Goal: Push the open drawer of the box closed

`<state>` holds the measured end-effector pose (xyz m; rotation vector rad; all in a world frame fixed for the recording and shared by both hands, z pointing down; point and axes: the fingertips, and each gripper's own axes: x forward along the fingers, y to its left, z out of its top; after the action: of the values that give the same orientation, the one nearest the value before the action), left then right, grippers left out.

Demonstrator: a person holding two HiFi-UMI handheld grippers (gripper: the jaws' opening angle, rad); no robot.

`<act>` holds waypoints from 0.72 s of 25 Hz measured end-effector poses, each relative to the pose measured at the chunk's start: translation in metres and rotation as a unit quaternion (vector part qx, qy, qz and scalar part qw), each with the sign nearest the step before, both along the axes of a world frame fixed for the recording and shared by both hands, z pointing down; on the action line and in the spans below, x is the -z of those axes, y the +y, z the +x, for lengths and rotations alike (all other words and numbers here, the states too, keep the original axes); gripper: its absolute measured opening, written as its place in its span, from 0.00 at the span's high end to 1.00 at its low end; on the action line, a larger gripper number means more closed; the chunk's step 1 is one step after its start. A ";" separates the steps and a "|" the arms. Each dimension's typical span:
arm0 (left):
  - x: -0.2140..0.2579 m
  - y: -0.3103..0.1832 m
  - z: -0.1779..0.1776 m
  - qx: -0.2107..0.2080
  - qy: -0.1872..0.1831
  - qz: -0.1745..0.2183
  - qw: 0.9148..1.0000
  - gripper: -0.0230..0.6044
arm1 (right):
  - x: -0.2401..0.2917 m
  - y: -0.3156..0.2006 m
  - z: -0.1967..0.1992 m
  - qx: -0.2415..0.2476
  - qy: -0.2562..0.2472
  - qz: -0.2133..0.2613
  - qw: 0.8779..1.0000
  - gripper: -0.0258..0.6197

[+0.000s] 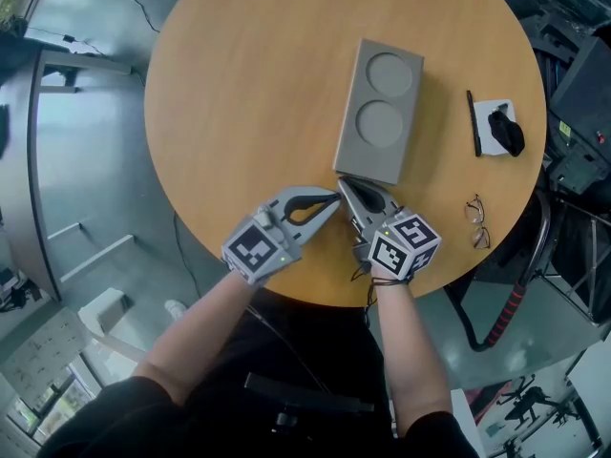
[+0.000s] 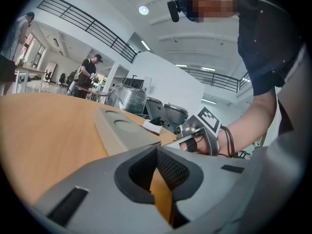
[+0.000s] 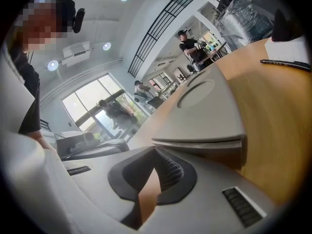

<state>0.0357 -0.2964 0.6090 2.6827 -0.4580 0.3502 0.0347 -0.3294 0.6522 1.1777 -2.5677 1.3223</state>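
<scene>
**Both grippers at the box's near end**

The right gripper (image 1: 346, 182) has its jaws pressed together with nothing between them, tips right up against the near end of the box (image 1: 380, 113). In the right gripper view the drawer (image 3: 219, 154) front sits just past the tips, under a thin seam, looking about flush with the box. The left gripper (image 1: 333, 199) lies just to the left, jaws also closed and empty, tips pointing right toward the other gripper, just short of the box corner. The box runs near to far, right of centre on the round table (image 1: 239, 93). Off to its right are a pen (image 1: 473, 122), a white card (image 1: 484, 144) with a black object (image 1: 506, 132) on it, and glasses (image 1: 476, 220) near the right edge. There's open wood beyond the box and across the whole left half
</scene>
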 end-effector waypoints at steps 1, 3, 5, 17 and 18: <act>0.000 -0.001 0.000 -0.002 -0.001 0.000 1.000 0.92 | 0.000 -0.002 0.000 -0.001 0.000 0.000 1.000 0.93; 0.000 -0.004 0.001 -0.006 -0.002 0.003 1.000 0.92 | 0.000 -0.005 0.000 0.000 0.002 -0.002 1.000 0.93; 0.002 -0.007 0.001 -0.007 0.001 0.001 1.000 0.92 | 0.001 -0.006 -0.001 0.003 0.004 -0.003 1.000 0.93; 0.045 -0.004 0.003 -0.016 0.010 0.027 0.999 0.92 | 0.052 0.005 0.005 0.023 0.000 0.040 0.999 0.93; 0.056 -0.001 0.003 -0.018 0.014 0.033 0.999 0.92 | 0.068 0.006 0.008 0.023 0.003 0.055 0.998 0.93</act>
<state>0.0386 -0.2975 0.5528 2.7585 -0.4195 0.3122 0.0425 -0.3230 0.5844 1.1283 -2.6773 1.1823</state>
